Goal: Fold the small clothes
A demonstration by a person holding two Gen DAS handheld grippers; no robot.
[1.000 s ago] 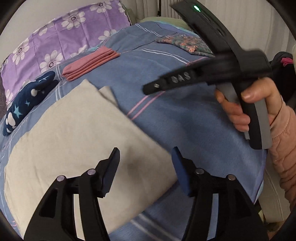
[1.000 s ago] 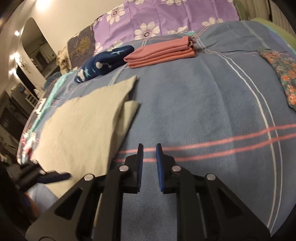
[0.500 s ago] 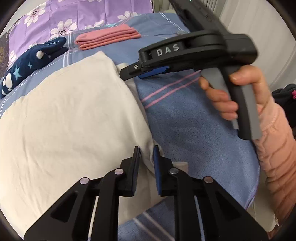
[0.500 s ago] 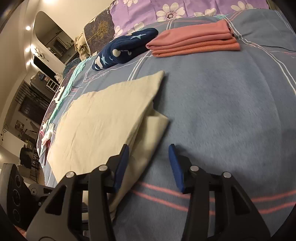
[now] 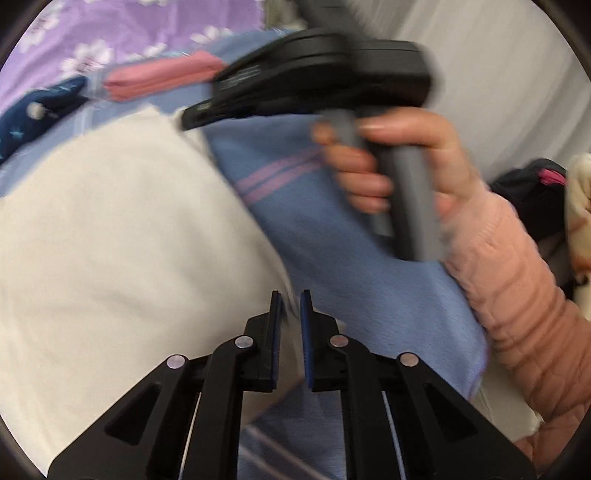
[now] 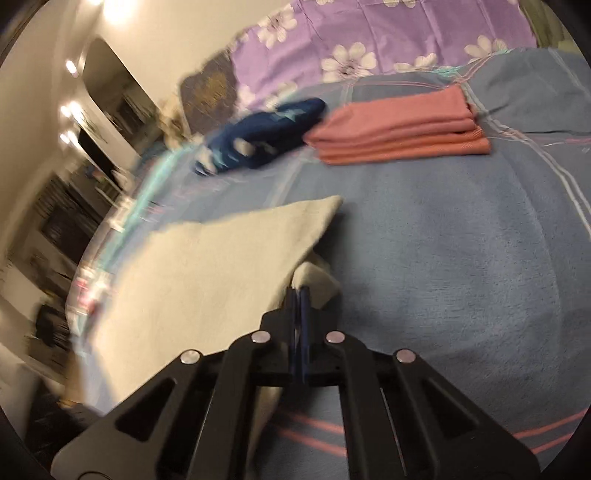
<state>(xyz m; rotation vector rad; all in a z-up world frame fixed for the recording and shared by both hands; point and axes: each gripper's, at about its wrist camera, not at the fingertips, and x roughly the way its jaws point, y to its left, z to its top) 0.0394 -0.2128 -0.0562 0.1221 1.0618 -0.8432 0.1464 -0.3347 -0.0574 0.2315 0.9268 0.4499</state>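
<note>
Cream cloth (image 5: 122, 236) lying flat on the blue blanket (image 6: 461, 258) of a bed, seized along its right-hand edge by both grippers. Left gripper (image 5: 290, 306): jaws closing, nearly together, with the near part of that edge pinched between the pads. Right gripper (image 6: 298, 295): jaws fully together on a small folded flap further along the same edge; the person's hand (image 5: 391, 162) grasps its handle. A pink folded stack (image 6: 399, 125) and a dark blue star-print piece (image 6: 262, 136) lie well apart, toward the purple flowered sheet (image 6: 369, 33). To fold cleanly, both pinches should probably rise together, keeping the edge taut and level between them, then travel across to meet the opposite edge; uneven lift would likely skew the fold or slip the thin fabric free.
</note>
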